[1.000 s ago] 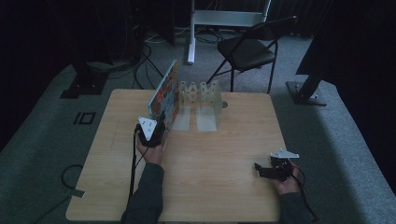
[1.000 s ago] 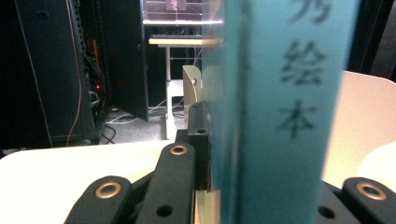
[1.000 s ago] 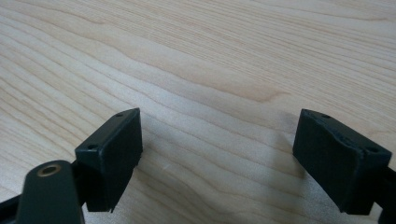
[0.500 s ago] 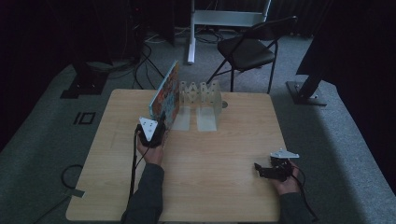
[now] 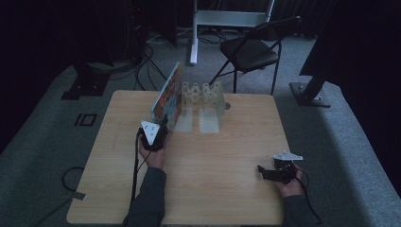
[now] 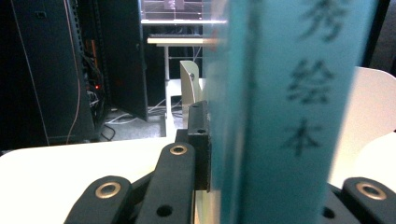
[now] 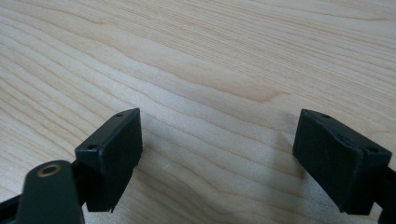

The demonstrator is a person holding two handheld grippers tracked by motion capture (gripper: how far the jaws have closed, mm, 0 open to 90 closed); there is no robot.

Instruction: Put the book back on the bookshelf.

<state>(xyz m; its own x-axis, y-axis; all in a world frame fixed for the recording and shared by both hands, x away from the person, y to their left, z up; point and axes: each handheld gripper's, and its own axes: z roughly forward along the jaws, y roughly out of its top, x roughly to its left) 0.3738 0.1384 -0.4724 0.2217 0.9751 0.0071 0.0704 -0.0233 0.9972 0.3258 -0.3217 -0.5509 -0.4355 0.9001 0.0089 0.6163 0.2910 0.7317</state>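
Nearest the person, the right gripper (image 5: 270, 173) rests low over the wooden table (image 5: 222, 189) close to its near right corner, jaws spread wide with nothing between them; in the right gripper view its two black pads (image 7: 114, 154) frame bare wood grain. Around it the tabletop lies open on every side, with a broad bare stretch reaching across to the left hand (image 5: 152, 158).

Farther in, the left gripper (image 5: 161, 134) sits left of the table's middle, its jaws closed on the lower near edge of a picture book (image 5: 168, 97). The book stands upright on edge, tilted slightly, its colourful cover facing left. In the left gripper view the teal spine (image 6: 285, 107) with dark printed characters stands between the jaws, one pad (image 6: 201, 144) pressed flat against it.

Just beyond the book, and just beside it on its right, stands a white metal book rack (image 5: 203, 97) with upright dividers, near the table's far edge. Right of the rack the far half of the table is bare out to the right edge.

Past the table, on the grey carpet, stands a black folding chair (image 5: 253, 49).
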